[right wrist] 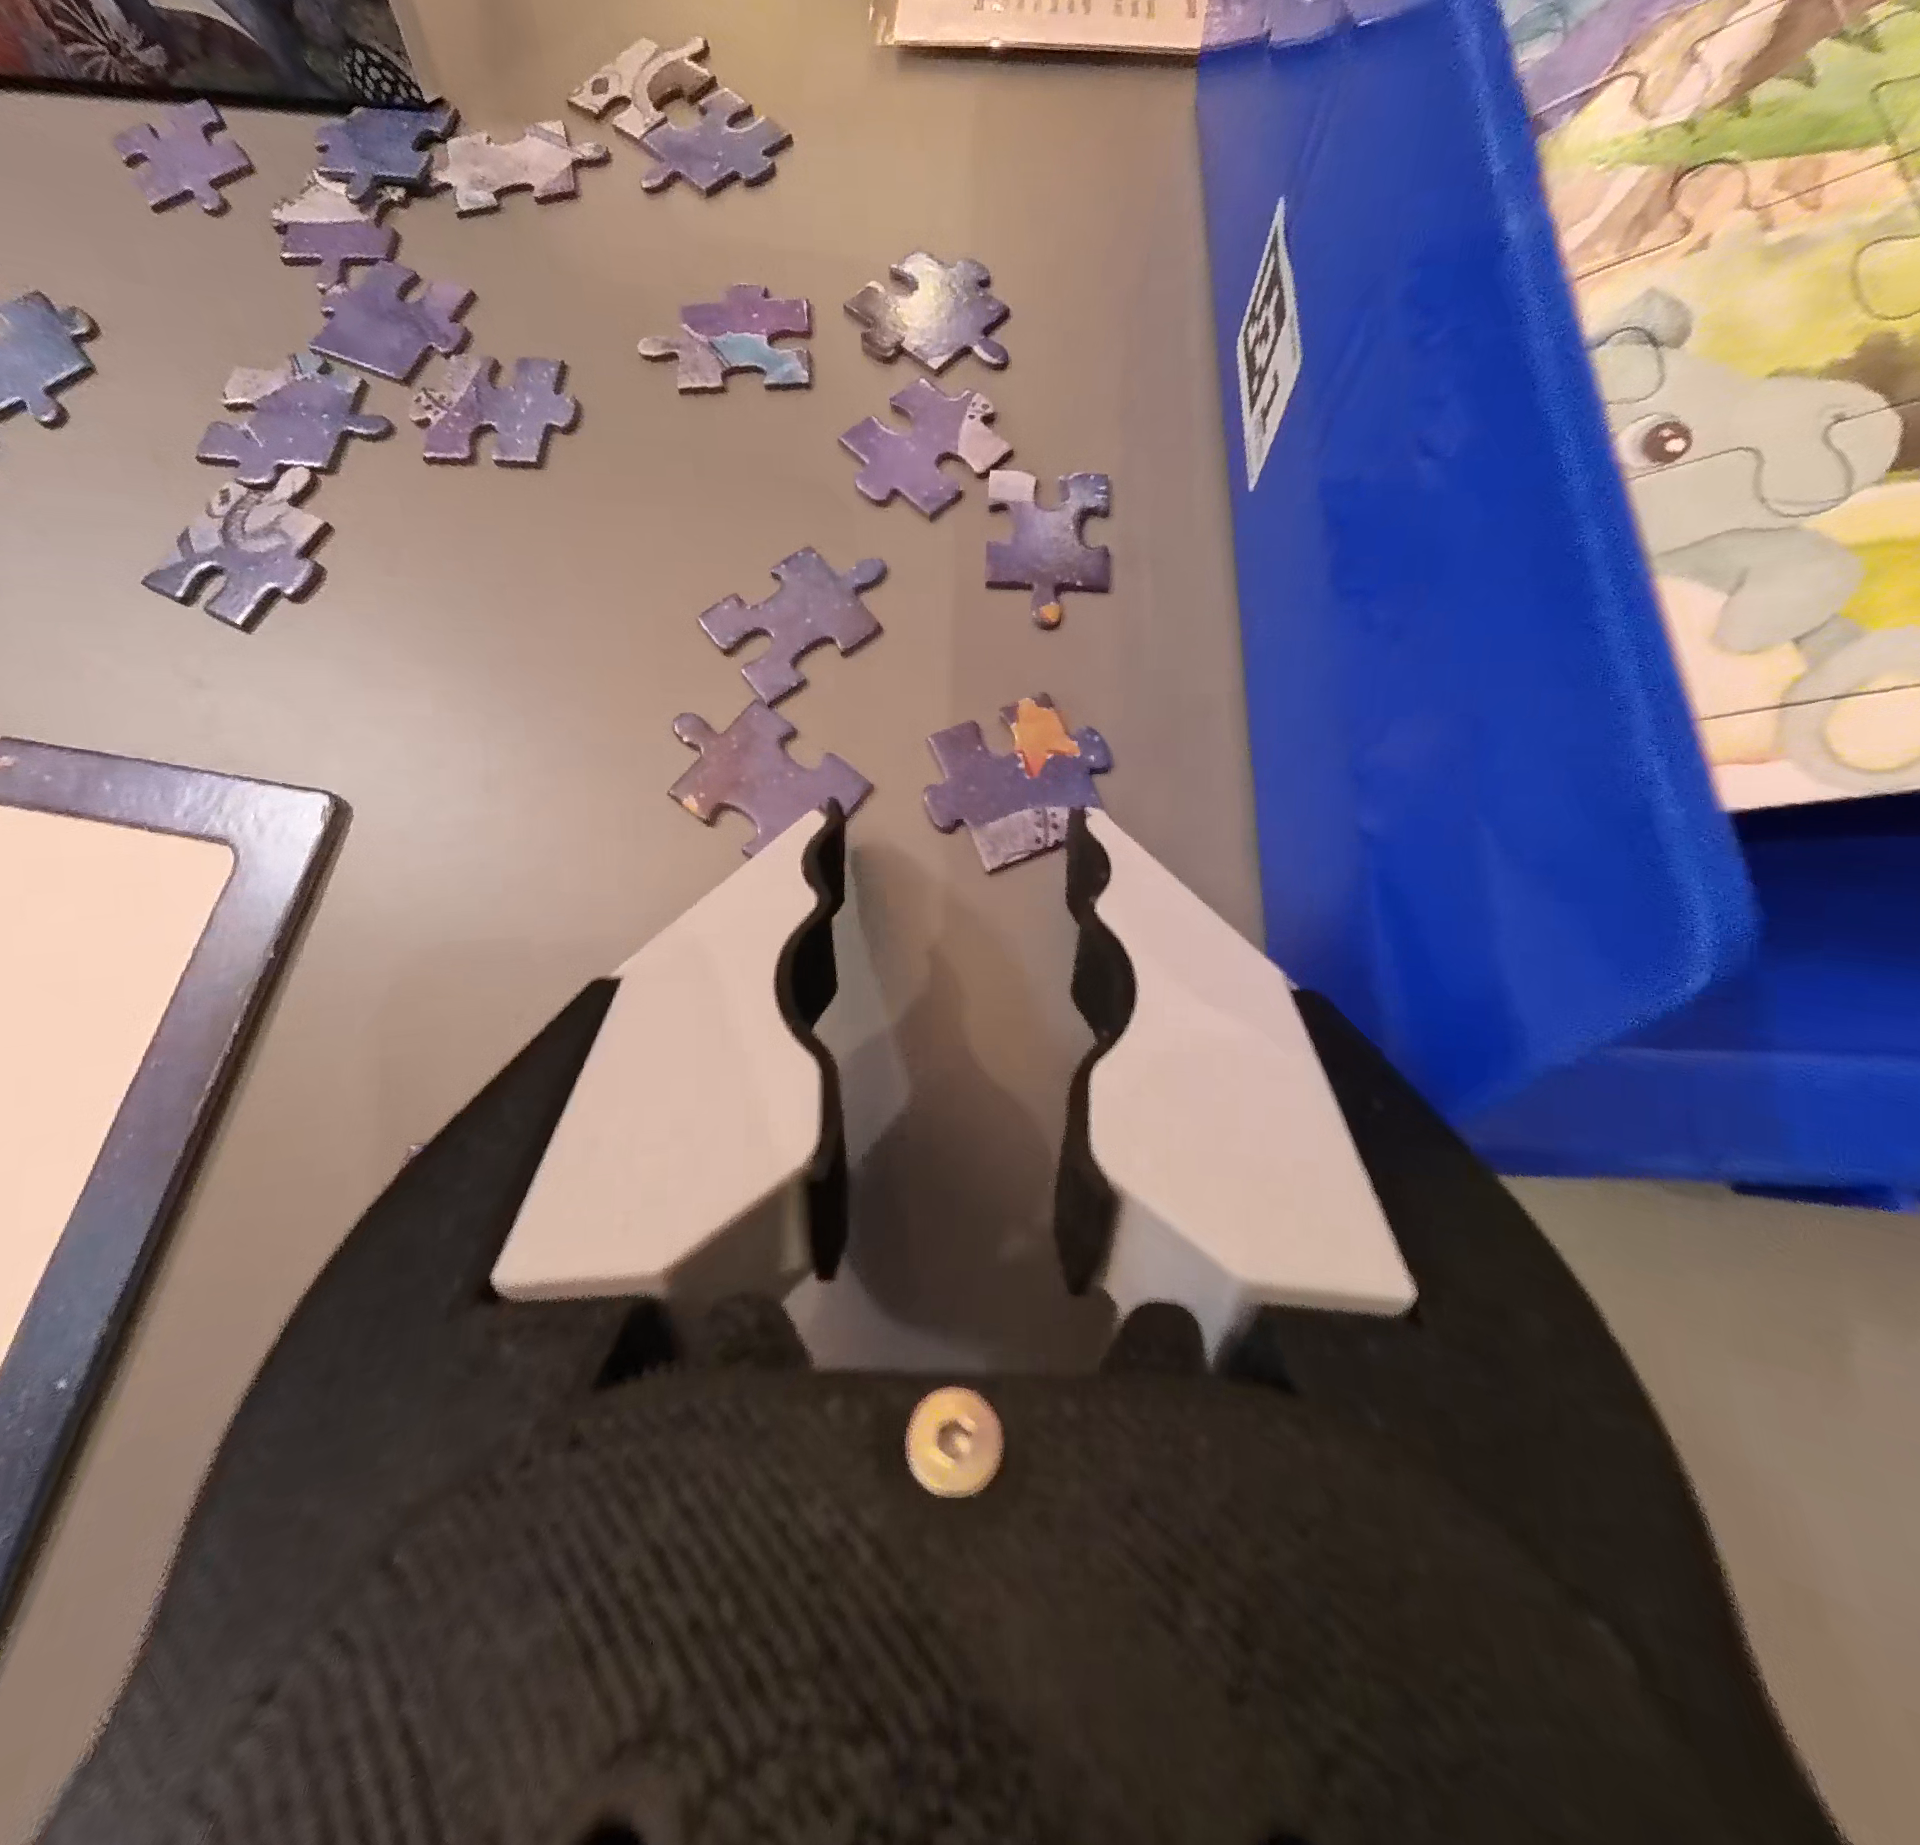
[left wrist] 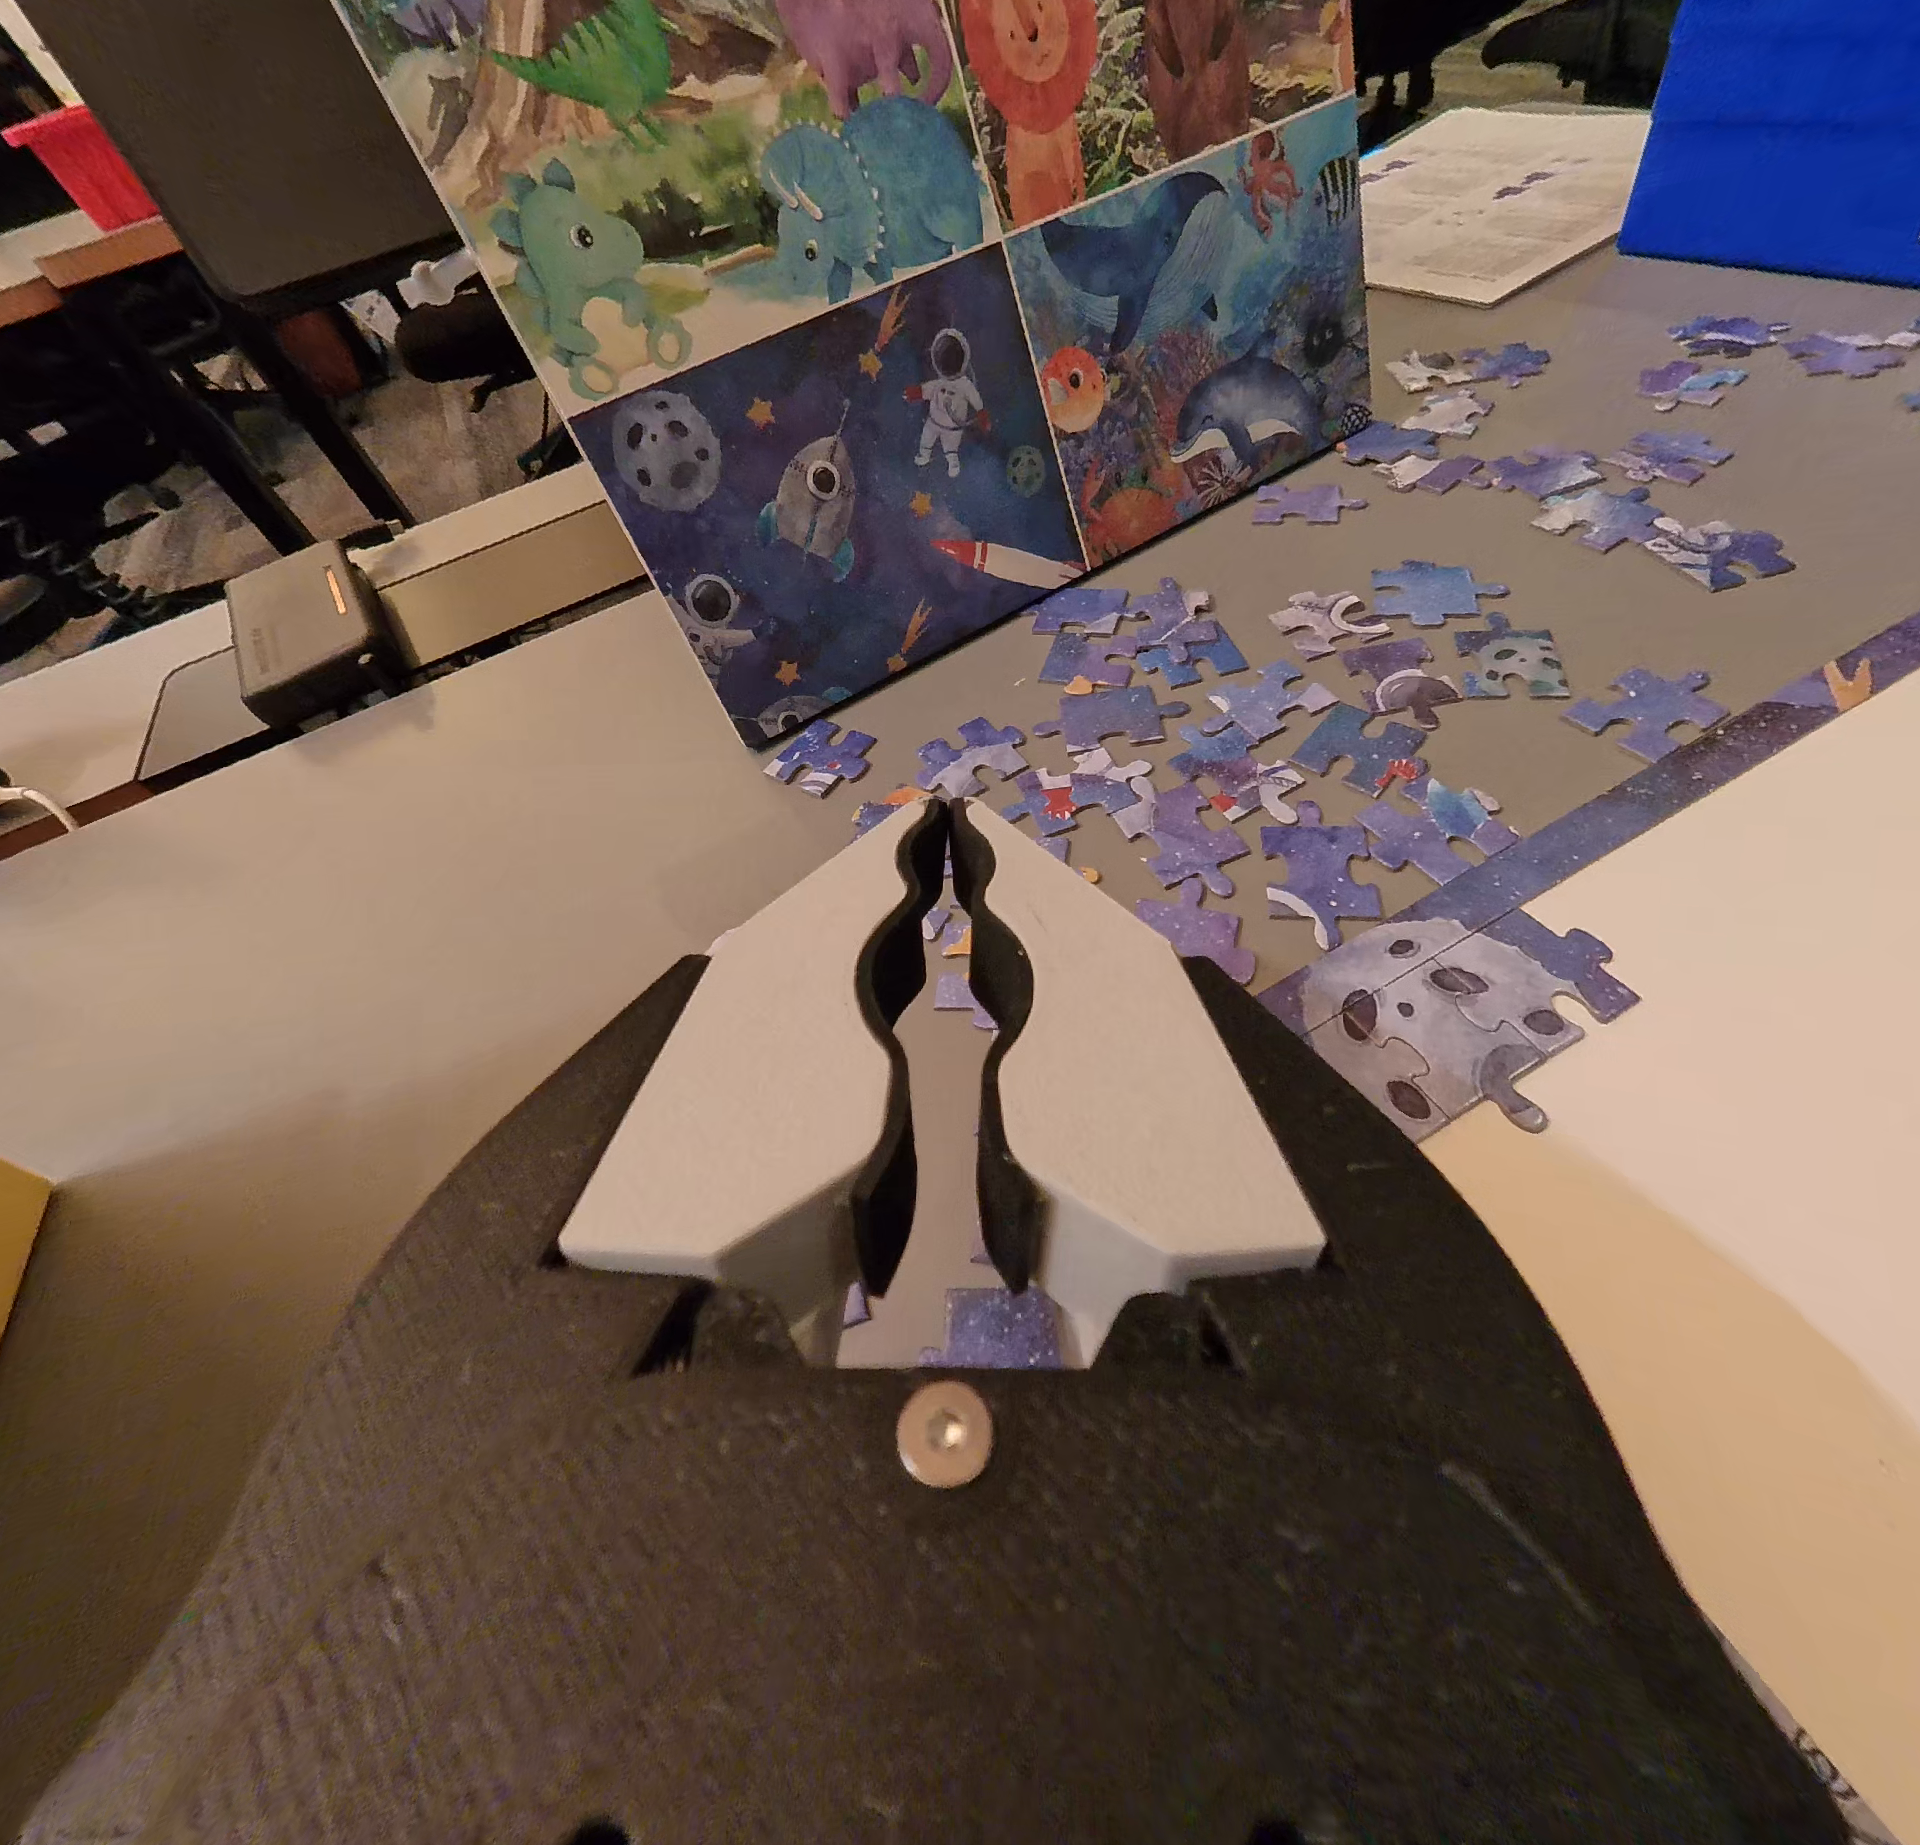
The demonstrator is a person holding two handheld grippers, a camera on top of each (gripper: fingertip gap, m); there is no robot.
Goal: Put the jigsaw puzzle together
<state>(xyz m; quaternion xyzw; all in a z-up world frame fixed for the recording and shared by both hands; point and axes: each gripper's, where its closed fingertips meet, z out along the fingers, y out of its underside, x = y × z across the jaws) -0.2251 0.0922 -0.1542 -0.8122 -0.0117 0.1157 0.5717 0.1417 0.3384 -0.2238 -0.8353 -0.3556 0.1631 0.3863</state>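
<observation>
Puzzle pieces (right wrist: 790, 632) litter grey table (right wrist: 582, 569); left gripper (left wrist: 948, 806) clenched, right gripper (right wrist: 956, 829) released.

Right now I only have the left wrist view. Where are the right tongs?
Observer: The right tongs are open over grey table, with nothing between them.
Operator: What is nearest their tips?
Observer: A purple piece with an orange star, just ahead of the right fingertip.
Operator: Anything beside them?
Observer: A blue bin to their right, with an assembled dinosaur puzzle inside.
</observation>
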